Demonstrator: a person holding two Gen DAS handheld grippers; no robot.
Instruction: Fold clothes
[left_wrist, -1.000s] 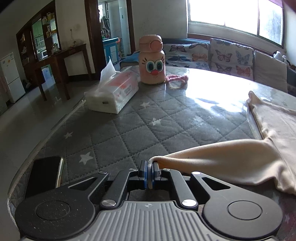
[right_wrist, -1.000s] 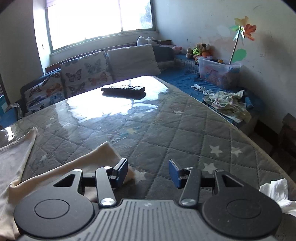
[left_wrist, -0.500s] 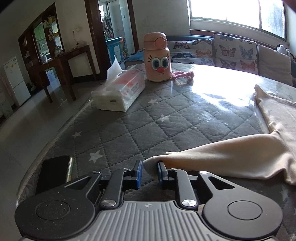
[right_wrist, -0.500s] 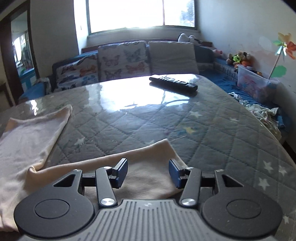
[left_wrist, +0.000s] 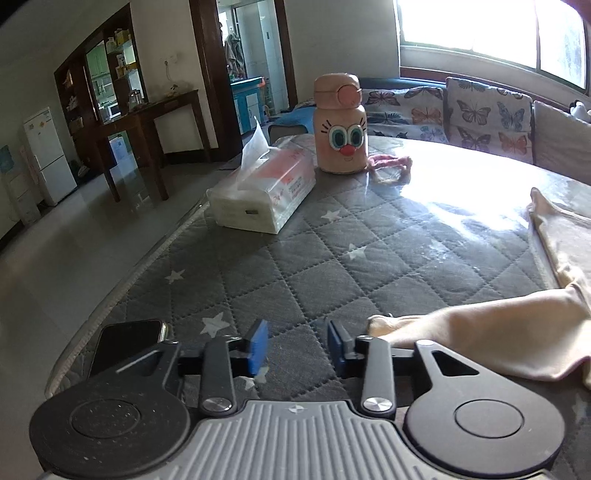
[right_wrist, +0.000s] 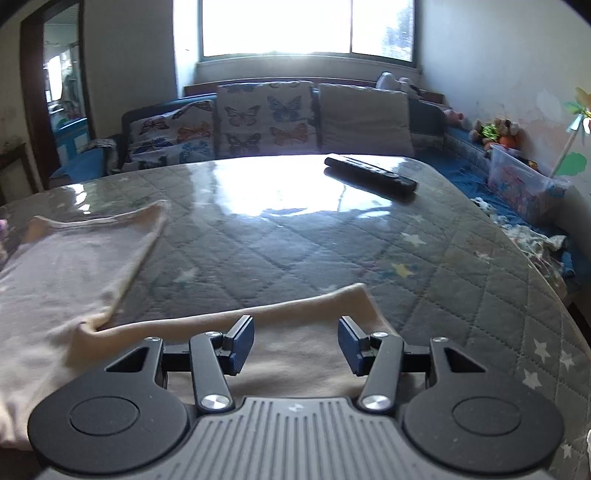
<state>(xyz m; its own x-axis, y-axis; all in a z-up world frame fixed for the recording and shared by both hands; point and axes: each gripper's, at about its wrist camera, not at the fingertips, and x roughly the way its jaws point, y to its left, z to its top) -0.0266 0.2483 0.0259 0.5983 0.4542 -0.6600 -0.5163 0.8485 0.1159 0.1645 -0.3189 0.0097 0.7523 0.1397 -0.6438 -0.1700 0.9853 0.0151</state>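
Left wrist view: your left tongs are opening above the quilted counter, nothing between the blue pads, and the tip of the cream garment lies just beside the right-hand pad. A dark phone rests near the counter's edge to the left. Farther off sit a tissue pack and a pink cartoon-faced bottle, with a butterfly-print sofa beyond.

Right wrist view: your right tongs hover with pads parted over a spread fold of the same garment, gripping nothing. More of the cloth lies flat at the left, and a remote control rests near the far edge.
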